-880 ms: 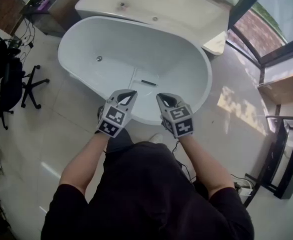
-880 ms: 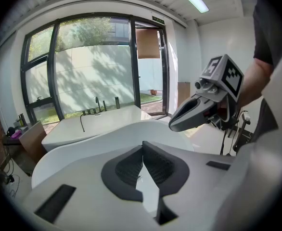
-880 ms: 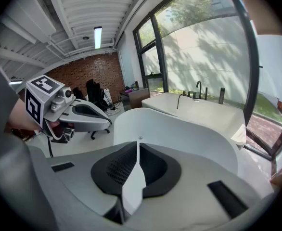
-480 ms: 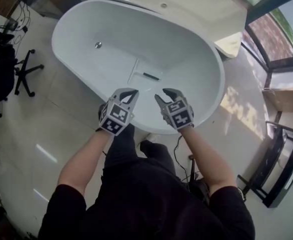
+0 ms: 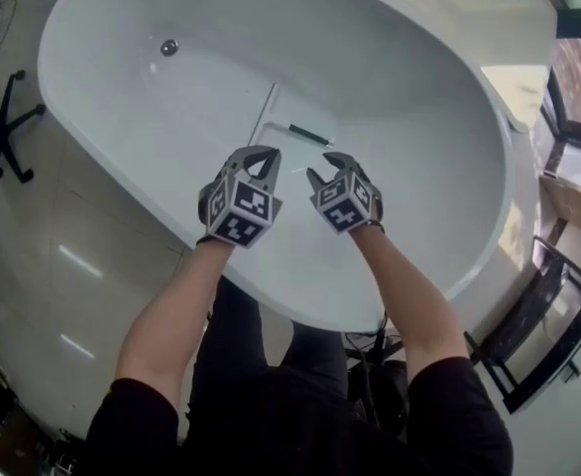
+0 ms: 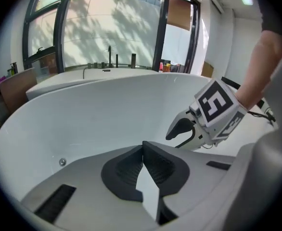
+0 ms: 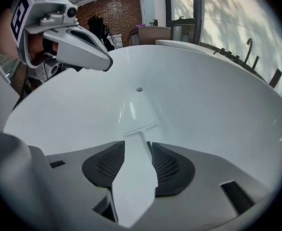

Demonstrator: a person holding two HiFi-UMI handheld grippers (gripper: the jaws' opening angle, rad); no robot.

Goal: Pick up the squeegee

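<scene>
The squeegee [image 5: 308, 135] lies on the floor of the white bathtub [image 5: 419, 87]; its dark blade strip shows just beyond both grippers. In the right gripper view its pale crossbar [image 7: 141, 128] sits straight ahead of the jaws. My right gripper [image 5: 322, 167] hangs open above the tub floor and points steeply down, with nothing between its pads [image 7: 170, 165]. Beside it, my left gripper [image 5: 264, 155] is shut with its tips touching and holds nothing. Each gripper shows in the other's view: the right gripper [image 6: 182, 129] and the left gripper [image 7: 90, 57].
The tub's drain [image 5: 170, 47] is at the far left of the floor. An office chair [image 5: 3, 127] stands on the tiled floor to the left, and a black rack [image 5: 548, 325] to the right. Taps [image 6: 109, 57] stand on the ledge behind the tub.
Both grippers have moved forward from the tub's near rim to over its inside, closer to the squeegee. The head view has followed over the tub.
</scene>
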